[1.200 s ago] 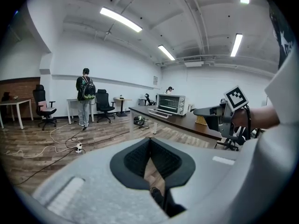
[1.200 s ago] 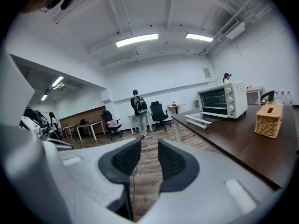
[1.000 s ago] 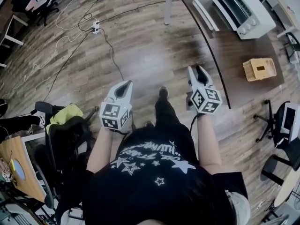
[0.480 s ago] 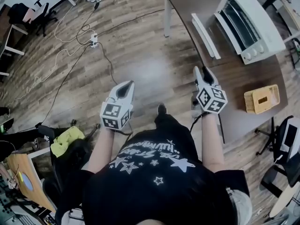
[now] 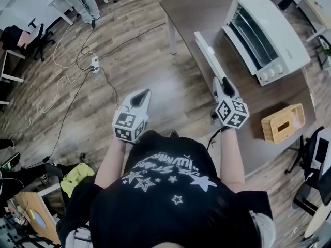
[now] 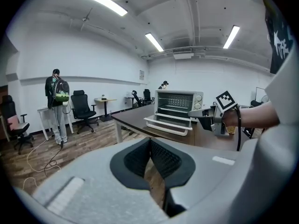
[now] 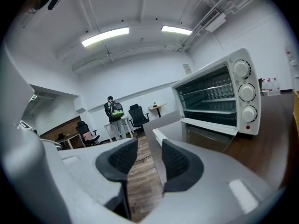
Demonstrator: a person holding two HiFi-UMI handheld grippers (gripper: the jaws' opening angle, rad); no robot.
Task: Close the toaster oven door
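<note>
- Toaster oven [image 5: 269, 32], white, sits at the far end of a dark brown table [image 5: 189, 6], ahead and to the right of the person.
- Door [image 5: 207, 50] is fully open, folded down flat toward the table's edge, so the wire racks inside are visible.
- Task progress: nothing of the closing is done. The door needs to be lifted and swung up shut.
- Right gripper [image 5: 223, 81] hovers just short of the door's near end, not touching it. Its jaws are a little apart and hold nothing.
- Left gripper [image 5: 142, 93] hangs over the wood floor, well apart from the table. Its jaws are pressed together at the tips and empty.
- Tan box [image 5: 282, 123] with a slot on top rests on the table near the person's right arm.
- Writing: no brand or label can be read on the oven, and its three knobs show no legible marks. The person's black shirt has white stars and lettering too small to read.
</note>
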